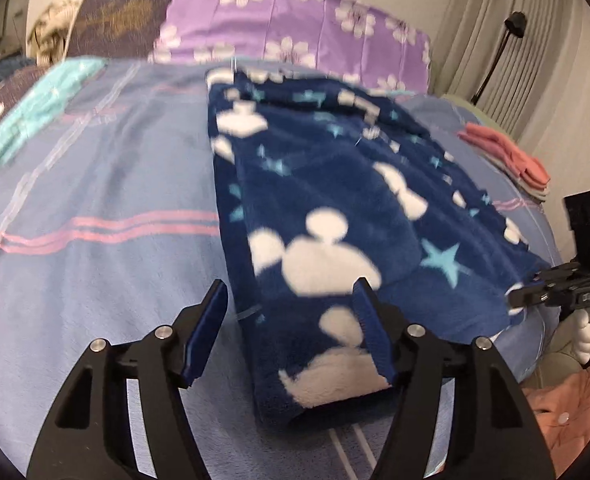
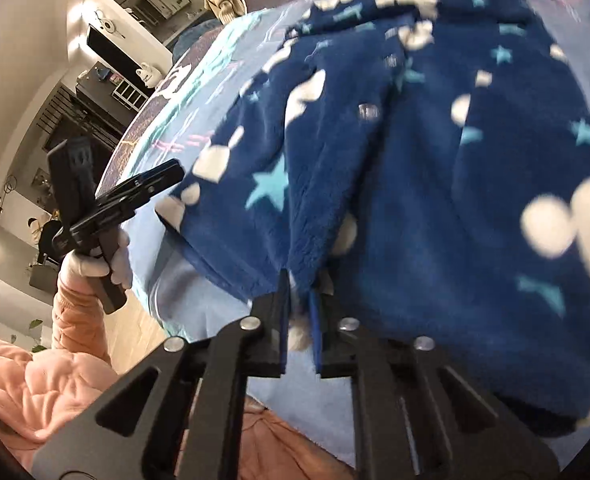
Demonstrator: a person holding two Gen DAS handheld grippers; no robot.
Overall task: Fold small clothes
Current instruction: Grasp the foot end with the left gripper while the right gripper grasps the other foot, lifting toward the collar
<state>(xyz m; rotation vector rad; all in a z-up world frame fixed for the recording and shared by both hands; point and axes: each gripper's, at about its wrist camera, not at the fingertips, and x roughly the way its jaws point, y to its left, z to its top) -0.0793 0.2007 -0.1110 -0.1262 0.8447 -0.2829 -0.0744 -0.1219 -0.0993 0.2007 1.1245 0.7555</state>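
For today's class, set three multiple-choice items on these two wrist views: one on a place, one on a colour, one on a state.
1. Where does the fleece garment lie?
A. on the striped bedsheet
B. on a chair
C. on the floor

2. What colour are its stars?
A. red
B. light blue
C. yellow

3. How does the right gripper stand?
A. wide open
B. shut on the garment's edge
C. out of view

Answers:
1 A, sheet shows around it.
2 B, pale blue stars on navy.
3 B, fleece is pinched between its fingers.
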